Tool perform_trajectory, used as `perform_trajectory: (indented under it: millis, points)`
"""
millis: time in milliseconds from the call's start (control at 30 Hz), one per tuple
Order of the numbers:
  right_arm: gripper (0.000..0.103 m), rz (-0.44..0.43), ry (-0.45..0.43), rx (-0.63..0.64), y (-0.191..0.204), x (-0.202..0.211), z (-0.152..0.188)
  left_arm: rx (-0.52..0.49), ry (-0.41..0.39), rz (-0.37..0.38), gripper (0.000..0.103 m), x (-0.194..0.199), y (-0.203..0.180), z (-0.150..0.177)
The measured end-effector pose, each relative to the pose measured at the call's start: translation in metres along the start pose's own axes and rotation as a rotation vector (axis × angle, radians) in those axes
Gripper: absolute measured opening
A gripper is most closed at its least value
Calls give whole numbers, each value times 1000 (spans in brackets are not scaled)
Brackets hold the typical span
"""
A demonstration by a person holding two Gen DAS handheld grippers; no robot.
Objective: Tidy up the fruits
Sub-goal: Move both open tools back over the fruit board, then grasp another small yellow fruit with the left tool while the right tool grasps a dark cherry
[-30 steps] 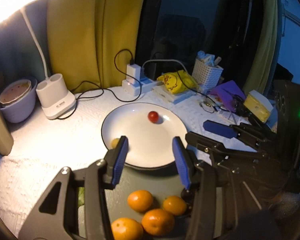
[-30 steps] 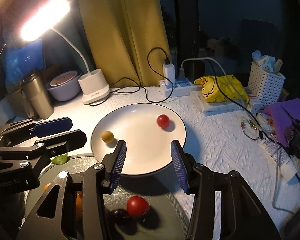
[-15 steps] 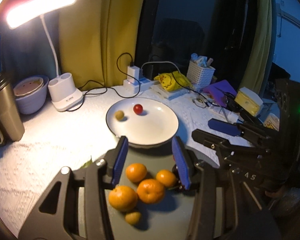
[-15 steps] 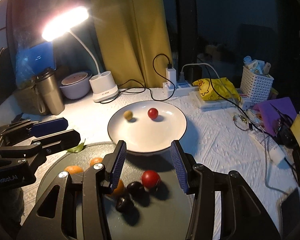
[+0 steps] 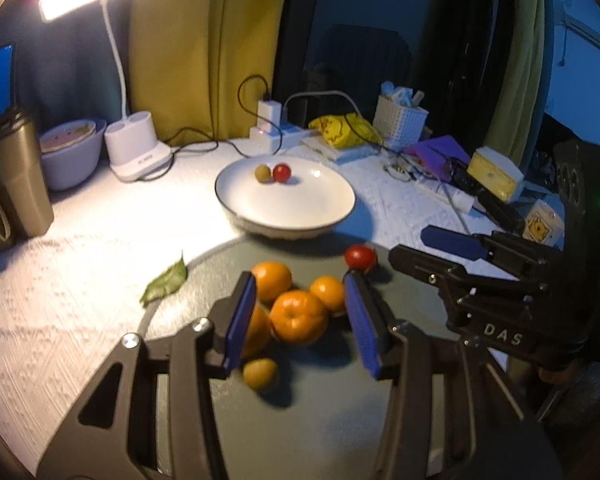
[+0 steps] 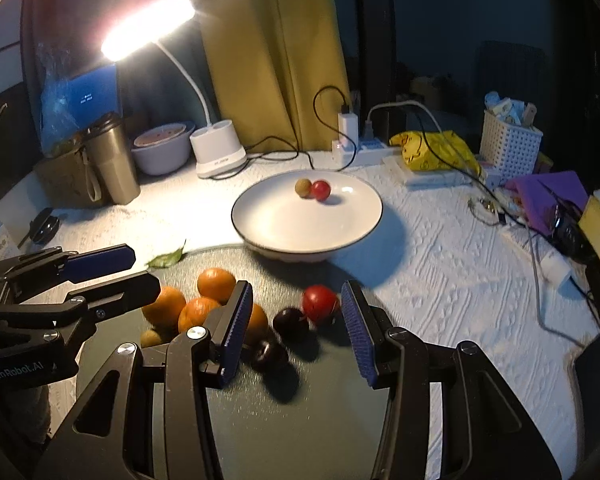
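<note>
A white plate (image 5: 328,208) (image 6: 260,220) holds a small yellow-brown fruit (image 5: 262,172) (image 6: 303,187) and a red cherry tomato (image 5: 281,173) (image 6: 320,190). In front of it a dark round tray (image 5: 324,420) (image 6: 332,412) holds several oranges (image 5: 298,316) (image 6: 216,284), a small yellow-brown fruit (image 5: 260,373), a red tomato (image 5: 360,257) (image 6: 320,301) and two dark fruits (image 6: 290,321). My left gripper (image 5: 300,320) is open and empty above the oranges. My right gripper (image 6: 296,332) is open and empty above the dark fruits and red tomato.
A green leaf (image 5: 166,283) lies at the tray's left edge. A lit desk lamp (image 6: 218,152), a bowl (image 5: 70,152) and a metal tumbler (image 5: 14,176) stand at back left. A power strip (image 6: 360,146), white basket (image 6: 510,142), yellow bag and clutter fill the back right.
Both grippers have pulled back and up from the plate, so the tray's fruit now lies between their open fingers. On the plate the yellow-brown fruit and the tomato now lie side by side.
</note>
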State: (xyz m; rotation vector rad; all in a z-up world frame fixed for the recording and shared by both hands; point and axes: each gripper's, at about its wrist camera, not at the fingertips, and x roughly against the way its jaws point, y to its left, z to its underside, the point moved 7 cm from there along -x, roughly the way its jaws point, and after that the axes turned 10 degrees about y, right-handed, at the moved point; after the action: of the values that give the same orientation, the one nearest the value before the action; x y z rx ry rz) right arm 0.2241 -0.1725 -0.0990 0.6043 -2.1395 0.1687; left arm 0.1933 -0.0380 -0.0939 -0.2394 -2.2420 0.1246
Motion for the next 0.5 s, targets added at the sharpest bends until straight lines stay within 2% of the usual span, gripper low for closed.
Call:
perform_trajectory:
  millis: [300, 500]
  points:
    - [49, -4, 46, -13, -8, -13, 24, 3, 69, 0, 47, -21, -5, 28]
    - [49, -30, 78, -17, -7, -23, 32, 13, 108, -27, 47, -29, 0, 40]
